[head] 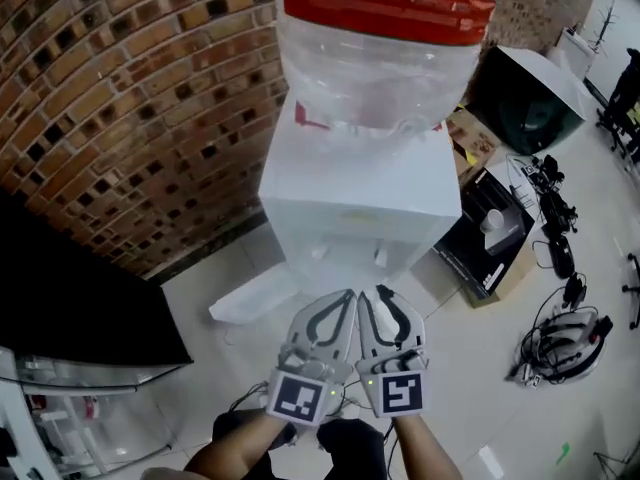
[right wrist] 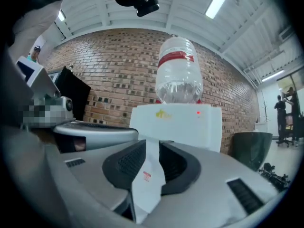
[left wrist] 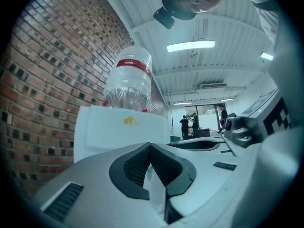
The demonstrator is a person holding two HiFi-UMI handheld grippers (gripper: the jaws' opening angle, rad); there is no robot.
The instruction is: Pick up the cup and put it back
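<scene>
Holding cup (right wrist: 148, 175) pinched flat in my right gripper (right wrist: 148, 145) jaws | left gripper (left wrist: 151, 147) jaws closed, empty | risk: thin paper slips if my pinch loosens.

Office workspace, water dispenser (head: 350, 203), brick wall (head: 120, 88)

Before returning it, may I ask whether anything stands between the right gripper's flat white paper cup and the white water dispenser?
Nothing visible does: the flat white paper cup faces the white water dispenser across open air.
</scene>
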